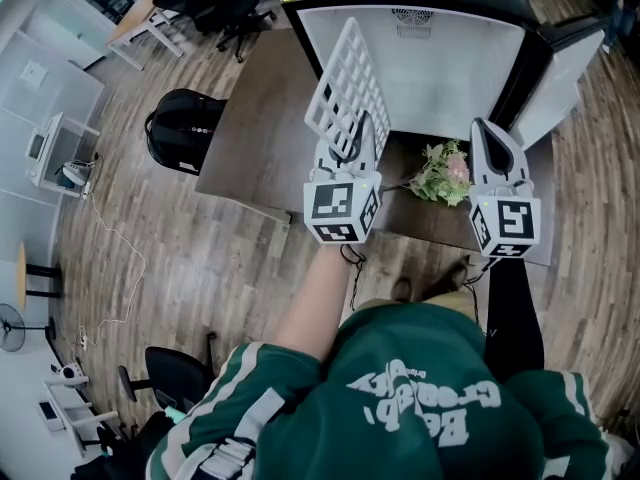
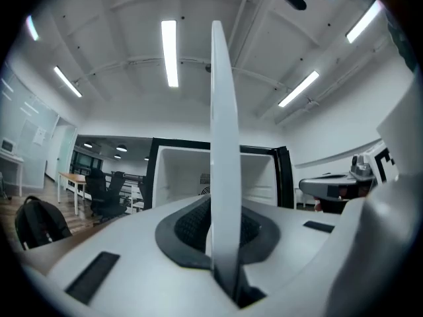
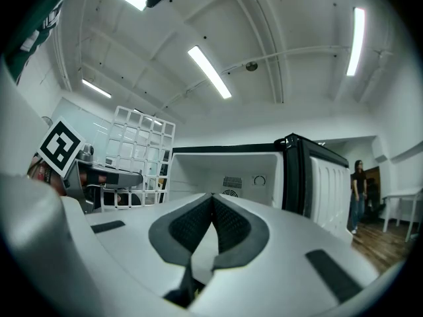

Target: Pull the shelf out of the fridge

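Left gripper view shows the left gripper (image 2: 223, 218) pinching the white wire shelf (image 2: 223, 111), which stands edge-on between the dark pads and rises well past the jaw tips. In the head view the shelf is outside the fridge (image 1: 420, 68), tilted upright over the brown table (image 1: 250, 138), with its lower edge in the jaws and its far side close to the left rim of the cavity. Bare tabletop lies open to its left. The flowers (image 1: 442, 173) sit between the two grippers, just right of the shelf. The right gripper (image 3: 213, 205) holds nothing, its pads pressed together at the tips, facing the open cavity apart from the shelf. The fridge door (image 1: 562, 63) stands open at the right. From the head view, the left gripper's body hides the gripped edge.
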Demonstrator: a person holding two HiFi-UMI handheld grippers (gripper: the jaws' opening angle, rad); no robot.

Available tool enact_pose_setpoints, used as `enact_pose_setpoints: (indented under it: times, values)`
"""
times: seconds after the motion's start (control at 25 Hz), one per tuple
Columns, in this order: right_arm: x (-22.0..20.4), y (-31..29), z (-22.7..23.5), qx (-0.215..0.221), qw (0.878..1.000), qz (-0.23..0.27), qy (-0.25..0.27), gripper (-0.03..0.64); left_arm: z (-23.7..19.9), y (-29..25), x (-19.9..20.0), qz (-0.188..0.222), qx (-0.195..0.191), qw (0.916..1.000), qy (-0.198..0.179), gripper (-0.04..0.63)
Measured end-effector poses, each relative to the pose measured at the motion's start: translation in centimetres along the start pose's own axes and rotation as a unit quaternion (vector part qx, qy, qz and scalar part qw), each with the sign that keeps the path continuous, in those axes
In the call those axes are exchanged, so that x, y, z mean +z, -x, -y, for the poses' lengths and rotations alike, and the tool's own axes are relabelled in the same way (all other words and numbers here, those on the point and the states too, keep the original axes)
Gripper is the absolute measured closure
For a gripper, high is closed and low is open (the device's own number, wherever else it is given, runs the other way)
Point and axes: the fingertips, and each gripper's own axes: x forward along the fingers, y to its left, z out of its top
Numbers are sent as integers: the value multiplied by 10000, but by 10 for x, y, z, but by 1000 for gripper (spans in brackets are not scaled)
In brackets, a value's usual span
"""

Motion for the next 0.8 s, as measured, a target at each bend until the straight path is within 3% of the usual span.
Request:
enact_pose_setpoints:
  times: [0.12,0.8]
  values:
    - [0,-1,0,-35,10000,-25,-11,607,4,-2,-1,-36,-32,9996,-282,558]
    - [-5,4,-3,-73,9999,-125,85,607,5,4,-15,-147,29,9979,-624,558]
